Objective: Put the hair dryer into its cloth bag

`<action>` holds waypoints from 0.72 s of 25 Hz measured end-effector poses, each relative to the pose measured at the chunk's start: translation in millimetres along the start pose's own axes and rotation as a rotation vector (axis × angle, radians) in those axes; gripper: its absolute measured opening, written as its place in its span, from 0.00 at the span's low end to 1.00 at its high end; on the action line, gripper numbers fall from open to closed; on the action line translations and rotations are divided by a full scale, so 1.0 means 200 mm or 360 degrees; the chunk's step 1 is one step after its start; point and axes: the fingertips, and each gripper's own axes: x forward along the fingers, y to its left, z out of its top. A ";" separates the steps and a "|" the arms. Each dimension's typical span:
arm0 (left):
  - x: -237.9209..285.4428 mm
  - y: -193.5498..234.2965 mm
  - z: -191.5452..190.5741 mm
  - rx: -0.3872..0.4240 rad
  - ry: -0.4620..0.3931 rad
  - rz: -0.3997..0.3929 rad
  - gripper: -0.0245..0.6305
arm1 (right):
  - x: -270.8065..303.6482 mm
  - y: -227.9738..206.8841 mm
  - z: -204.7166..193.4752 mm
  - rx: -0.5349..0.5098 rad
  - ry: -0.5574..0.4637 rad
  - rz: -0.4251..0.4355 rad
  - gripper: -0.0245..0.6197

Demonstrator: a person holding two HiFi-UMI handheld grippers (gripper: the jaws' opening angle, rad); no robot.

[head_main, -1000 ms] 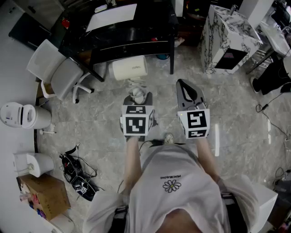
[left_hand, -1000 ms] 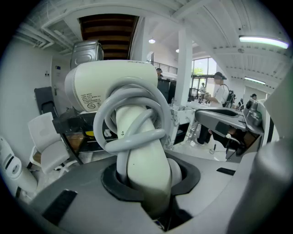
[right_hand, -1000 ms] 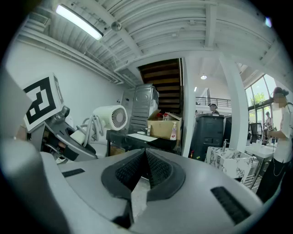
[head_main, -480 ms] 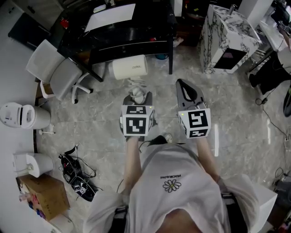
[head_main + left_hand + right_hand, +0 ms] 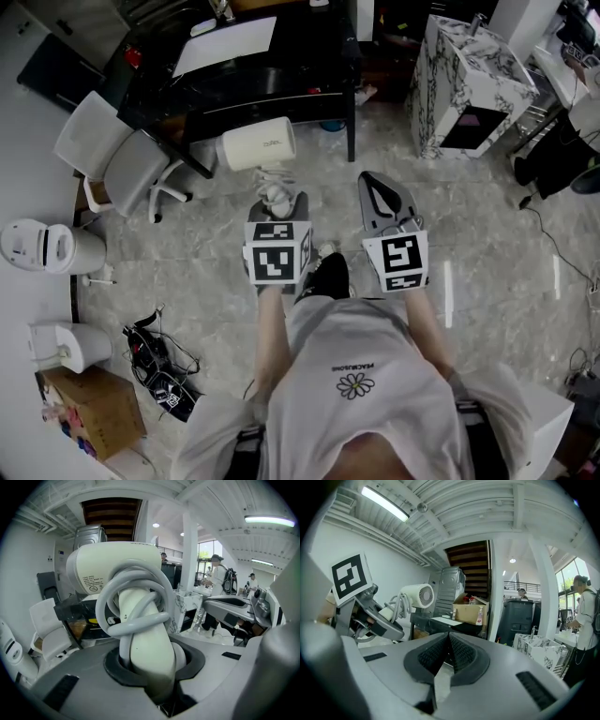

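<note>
Tongs first, from the head view: the left tongs (image 5: 280,202) are held out in front of the person's chest above the floor (image 5: 487,272). The white hair dryer (image 5: 255,147) juts ahead of them toward a dark surface (image 5: 281,70). The right tongs (image 5: 382,197) hang just beside and carry nothing. In the left gripper view the jaws are clenched on the dryer's handle (image 5: 147,648), with the grey cord (image 5: 133,620) looped round it and the barrel on top. In the right gripper view the jaws are pressed together at their tips with nothing between them, and the dryer shows off to the left. No cloth bag appears in any view (the dark shape by the person's feet is too small to identify). I judge the dryer is in hand with its cord bundled; finding the bag, opening it and sliding the dryer in all remain.
</note>
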 end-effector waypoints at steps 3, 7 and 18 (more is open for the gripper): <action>0.06 0.03 0.03 -0.0005 -0.0003 0.0008 0.22 | 0.05 -0.04 -0.01 -0.0015 -0.0009 0.0003 0.06; 0.17 0.11 0.07 -0.0013 -0.0004 0.0010 0.22 | 0.17 -0.08 -0.01 -0.0055 -0.0027 0.0013 0.06; 0.73 0.41 0.48 0.0006 -0.0022 -0.0052 0.22 | 0.85 -0.37 -0.03 -0.0197 0.0070 0.0056 0.06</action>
